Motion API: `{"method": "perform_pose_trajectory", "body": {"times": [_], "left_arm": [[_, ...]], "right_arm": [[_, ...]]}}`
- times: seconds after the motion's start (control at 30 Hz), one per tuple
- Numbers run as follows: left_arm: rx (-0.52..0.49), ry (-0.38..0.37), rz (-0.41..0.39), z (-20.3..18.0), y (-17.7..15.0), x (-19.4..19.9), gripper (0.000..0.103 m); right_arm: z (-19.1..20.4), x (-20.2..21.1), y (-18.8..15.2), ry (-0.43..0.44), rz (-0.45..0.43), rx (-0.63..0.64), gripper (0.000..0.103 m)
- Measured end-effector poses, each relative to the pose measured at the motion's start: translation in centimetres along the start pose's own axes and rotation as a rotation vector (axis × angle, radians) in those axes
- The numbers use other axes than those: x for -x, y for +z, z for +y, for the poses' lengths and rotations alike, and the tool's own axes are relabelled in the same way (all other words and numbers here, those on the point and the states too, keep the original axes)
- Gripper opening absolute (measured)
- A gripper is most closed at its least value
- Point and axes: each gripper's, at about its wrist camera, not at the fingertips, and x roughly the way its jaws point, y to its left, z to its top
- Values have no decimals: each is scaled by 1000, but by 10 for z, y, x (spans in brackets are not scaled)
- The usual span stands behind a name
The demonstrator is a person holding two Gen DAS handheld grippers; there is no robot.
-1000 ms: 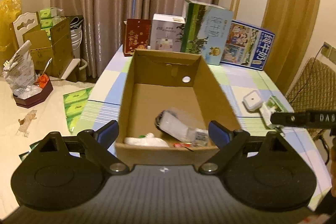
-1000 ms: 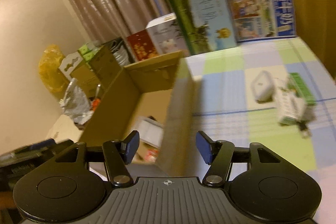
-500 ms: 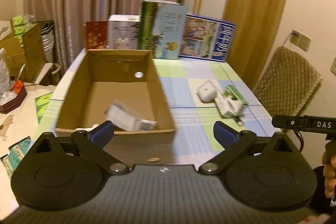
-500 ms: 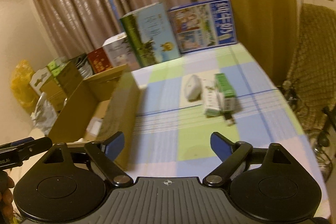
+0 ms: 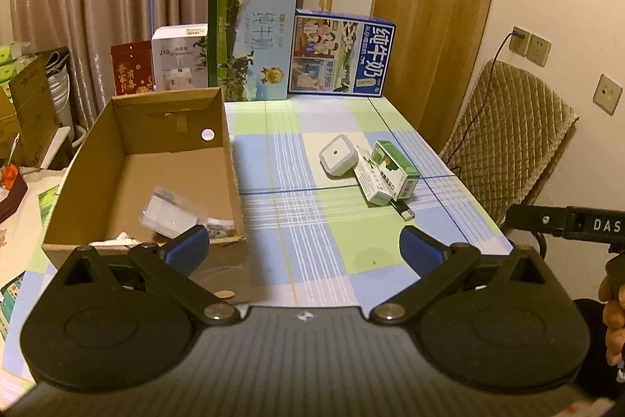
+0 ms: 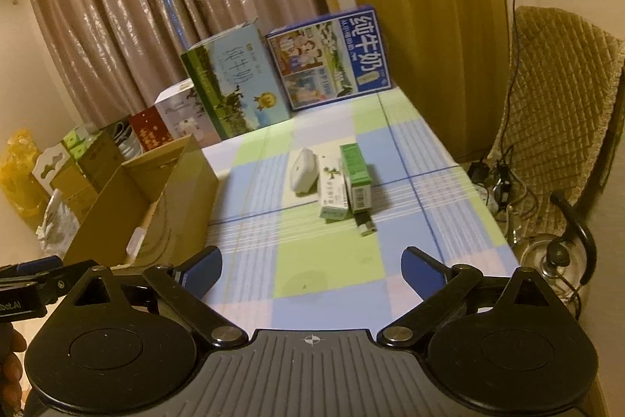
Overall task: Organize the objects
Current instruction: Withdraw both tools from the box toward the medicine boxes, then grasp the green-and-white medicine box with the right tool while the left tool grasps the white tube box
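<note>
An open cardboard box point(image 5: 172, 127) point(image 6: 172, 178) stands on the left of the checked tablecloth, with a clear plastic packet point(image 5: 168, 213) and some white bits inside. To its right lie a white square case point(image 5: 338, 155) point(image 6: 302, 169), a white-and-green carton point(image 5: 373, 182) point(image 6: 332, 190), a green carton point(image 5: 394, 163) point(image 6: 355, 174) and a small black plug point(image 5: 404, 212) point(image 6: 365, 223). My left gripper point(image 5: 302, 249) hangs open near the table's front edge, holding nothing. My right gripper point(image 6: 312, 264) is also open and empty, well short of the cartons.
Several tall printed boxes point(image 5: 250, 45) point(image 6: 328, 57) line the table's far edge before the curtains. A quilted chair point(image 5: 511, 139) point(image 6: 554, 104) stands to the right, with cables and a metal kettle point(image 6: 554, 264) on the floor. Stacked cartons point(image 5: 27, 96) sit at the left.
Both grippers have swung right and pulled back from the cardboard box. The right gripper's fingers have spread wider. The small items on the cloth now sit ahead of both.
</note>
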Motion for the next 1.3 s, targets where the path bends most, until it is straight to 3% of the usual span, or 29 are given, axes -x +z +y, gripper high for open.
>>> {"method": "perform_pose_trajectory", "body": {"times": [0.77,1.3], "left_arm": [[-27,-44,50,-29,0,-25,102],[-48,-67,113,-55,11,-111,102]], "right_arm": [[-27,-4,3,-38,-2,-36,97],[-57,-63,31,-70,5,18,97]]}}
